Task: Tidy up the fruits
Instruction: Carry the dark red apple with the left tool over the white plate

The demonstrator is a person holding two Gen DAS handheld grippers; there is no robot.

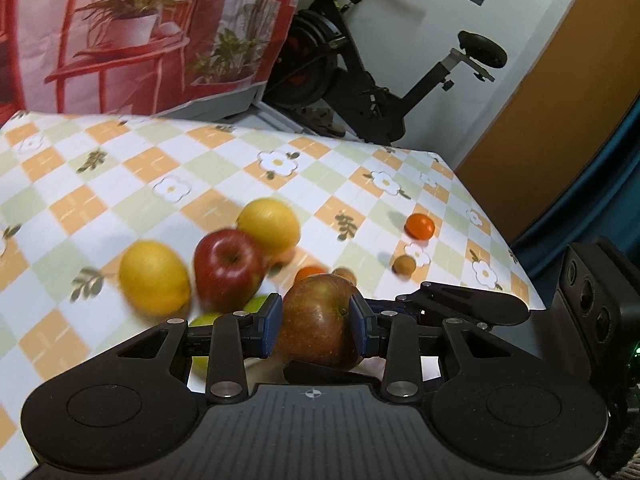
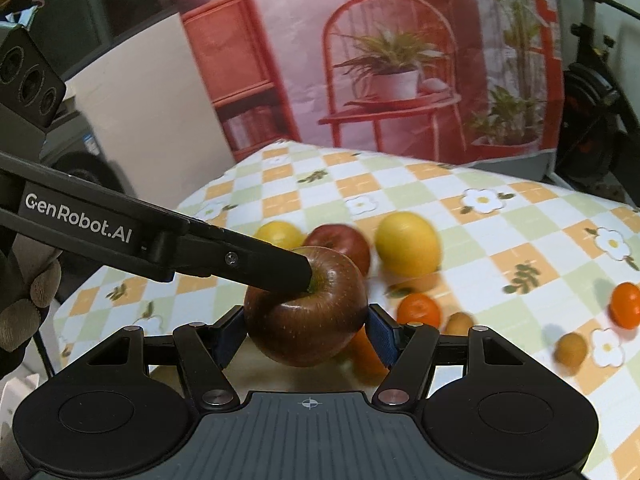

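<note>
A dark red-brown apple (image 1: 320,320) sits between the blue pads of my left gripper (image 1: 318,322), which is shut on it. The same apple (image 2: 306,308) also sits between the pads of my right gripper (image 2: 306,330), and the left gripper's finger (image 2: 260,266) presses on its top. Behind it on the checked tablecloth (image 1: 200,184) lie a red apple (image 1: 228,268), two yellow citrus fruits (image 1: 154,278) (image 1: 269,225), green fruit partly hidden (image 1: 204,320), tangerines (image 1: 419,226) (image 2: 418,310) and small brown fruits (image 1: 403,265) (image 2: 571,348).
The table's right edge (image 1: 504,236) drops off beyond the tangerine. A printed backdrop (image 2: 380,60) stands behind the table. An exercise bike (image 1: 360,72) stands past the far edge. A gloved hand (image 2: 28,300) holds the left gripper.
</note>
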